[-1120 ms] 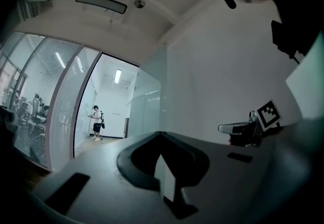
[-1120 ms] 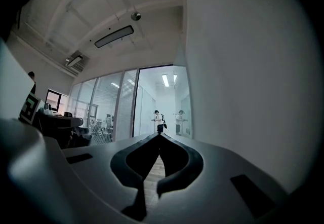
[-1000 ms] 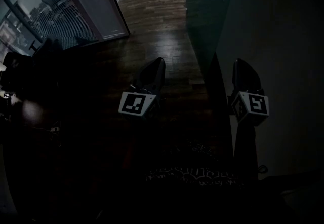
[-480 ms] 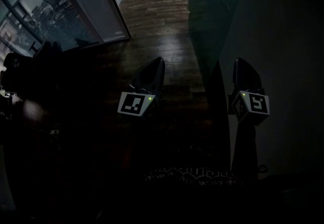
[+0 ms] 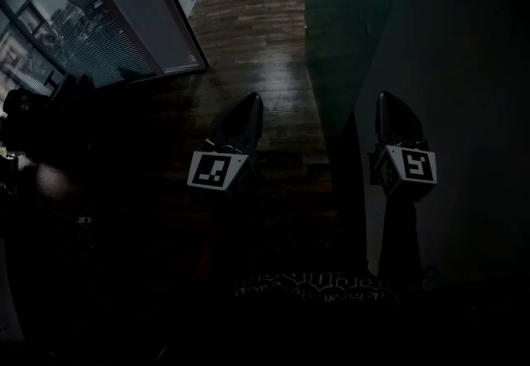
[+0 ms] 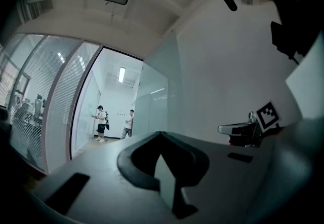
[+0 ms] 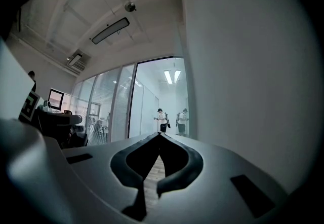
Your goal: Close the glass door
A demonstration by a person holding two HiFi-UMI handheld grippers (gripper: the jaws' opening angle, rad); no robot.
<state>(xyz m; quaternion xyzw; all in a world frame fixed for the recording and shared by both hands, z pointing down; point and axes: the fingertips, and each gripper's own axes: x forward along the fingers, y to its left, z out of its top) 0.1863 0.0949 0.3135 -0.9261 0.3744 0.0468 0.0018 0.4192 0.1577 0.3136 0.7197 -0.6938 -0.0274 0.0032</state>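
Note:
The glass door point(image 5: 327, 41) stands open, edge-on, as a dark greenish pane running along the right wall. In the left gripper view the glass door point(image 6: 162, 91) is a frosted panel ahead and to the right. My left gripper point(image 5: 251, 99) hangs left of the pane over the wooden floor. Its jaws are shut and empty point(image 6: 161, 133). My right gripper point(image 5: 387, 99) is on the far side of the pane's edge, next to the wall. It is shut on nothing point(image 7: 160, 135). Neither gripper touches the door.
A glass partition with blinds point(image 5: 108, 25) lines the left side, and a white wall point(image 5: 464, 66) the right. Two people point(image 6: 101, 121) stand down the bright corridor beyond the doorway. A desk with a monitor point(image 7: 53, 104) is at the left.
Both grippers have moved forward together towards the doorway, still side by side and shut. The partition and floor have slid nearer in the head view.

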